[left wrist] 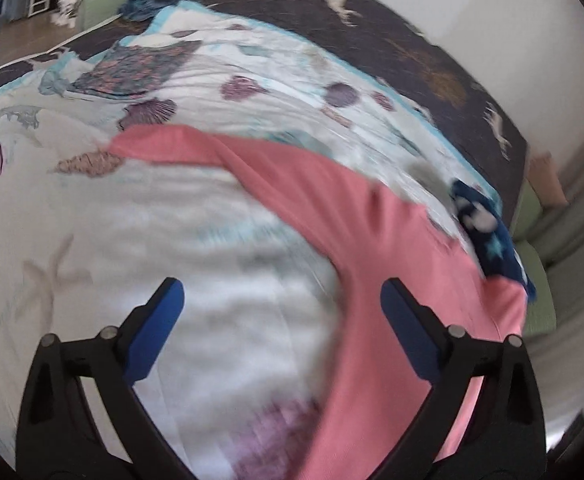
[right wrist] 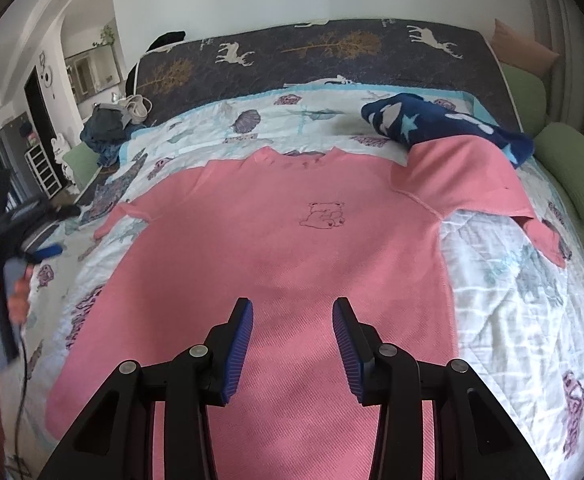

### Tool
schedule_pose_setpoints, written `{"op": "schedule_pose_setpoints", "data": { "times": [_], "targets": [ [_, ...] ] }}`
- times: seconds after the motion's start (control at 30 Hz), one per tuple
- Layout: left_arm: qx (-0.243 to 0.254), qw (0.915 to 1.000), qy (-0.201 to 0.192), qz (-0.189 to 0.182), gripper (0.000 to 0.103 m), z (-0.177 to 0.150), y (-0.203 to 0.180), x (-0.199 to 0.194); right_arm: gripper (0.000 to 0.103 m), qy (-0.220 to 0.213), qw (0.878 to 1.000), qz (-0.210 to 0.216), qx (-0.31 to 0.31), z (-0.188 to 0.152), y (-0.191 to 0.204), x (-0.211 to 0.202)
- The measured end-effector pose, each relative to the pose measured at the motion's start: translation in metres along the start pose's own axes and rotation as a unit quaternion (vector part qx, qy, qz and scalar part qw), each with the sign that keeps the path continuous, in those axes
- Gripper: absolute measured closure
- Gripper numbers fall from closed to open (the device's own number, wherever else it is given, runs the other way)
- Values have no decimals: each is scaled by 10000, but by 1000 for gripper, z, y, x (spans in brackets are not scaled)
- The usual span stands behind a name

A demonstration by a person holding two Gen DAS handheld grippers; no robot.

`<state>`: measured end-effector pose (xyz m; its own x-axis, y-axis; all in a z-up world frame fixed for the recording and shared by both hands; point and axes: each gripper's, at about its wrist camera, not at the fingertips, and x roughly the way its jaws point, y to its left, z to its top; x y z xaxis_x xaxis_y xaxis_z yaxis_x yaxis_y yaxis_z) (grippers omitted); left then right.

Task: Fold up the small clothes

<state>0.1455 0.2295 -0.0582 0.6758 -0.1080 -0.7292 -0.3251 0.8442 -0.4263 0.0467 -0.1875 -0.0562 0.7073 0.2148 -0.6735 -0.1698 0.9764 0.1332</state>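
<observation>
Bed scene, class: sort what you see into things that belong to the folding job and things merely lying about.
Belongs to the job:
pink top
left tongs
right tongs

Just lying about:
navy star-print cloth
seashell quilt
green cushions
clothes heap

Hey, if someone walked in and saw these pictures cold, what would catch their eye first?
First, the big pink top spread flat across the middle of the bed, a small bear outline on its chest. Next, the dark blue starry garment lying on the top's right sleeve near the far right corner. Low in the right wrist view, the right hand-held gripper hangs open over the hem.
</observation>
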Motion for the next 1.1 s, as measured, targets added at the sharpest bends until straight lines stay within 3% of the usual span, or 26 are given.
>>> {"op": "schedule_pose_setpoints", "data": {
  "times": [0.17,0.3,0.53,0.73,0.77,0.8,0.83,0.87,0.93,1.1],
  "targets": [
    [-638,9968,458,172,20,59,34,65,59,148,9999,27,-20,3,3,19],
    [-1426,9864,713,404,21,80,71,109,59,255,9997,-34,-3,11,-1,34],
    [-2874,9534,713,575,21,75,150,127,57,348,9991,7,-247,23,7,56],
    [-3680,9290,308,221,21,85,184,141,56,451,9986,106,-269,21,12,75],
    [-3773,9257,240,112,27,89,186,144,56,457,9985,74,-279,21,13,76],
    [-3817,9241,167,20,51,92,187,146,56,460,9985,47,-284,20,12,78],
    [-3818,9242,106,-54,70,95,188,147,56,470,9985,38,-278,20,11,79],
    [-3789,9253,94,-68,100,98,187,149,56,483,9985,25,-268,20,10,80],
    [-3662,9305,-6,-27,101,105,180,144,56,471,9986,-24,-247,22,6,81],
    [-2328,9695,-715,-269,101,147,103,97,56,316,9993,-115,-169,28,-5,75]
  ]
}}
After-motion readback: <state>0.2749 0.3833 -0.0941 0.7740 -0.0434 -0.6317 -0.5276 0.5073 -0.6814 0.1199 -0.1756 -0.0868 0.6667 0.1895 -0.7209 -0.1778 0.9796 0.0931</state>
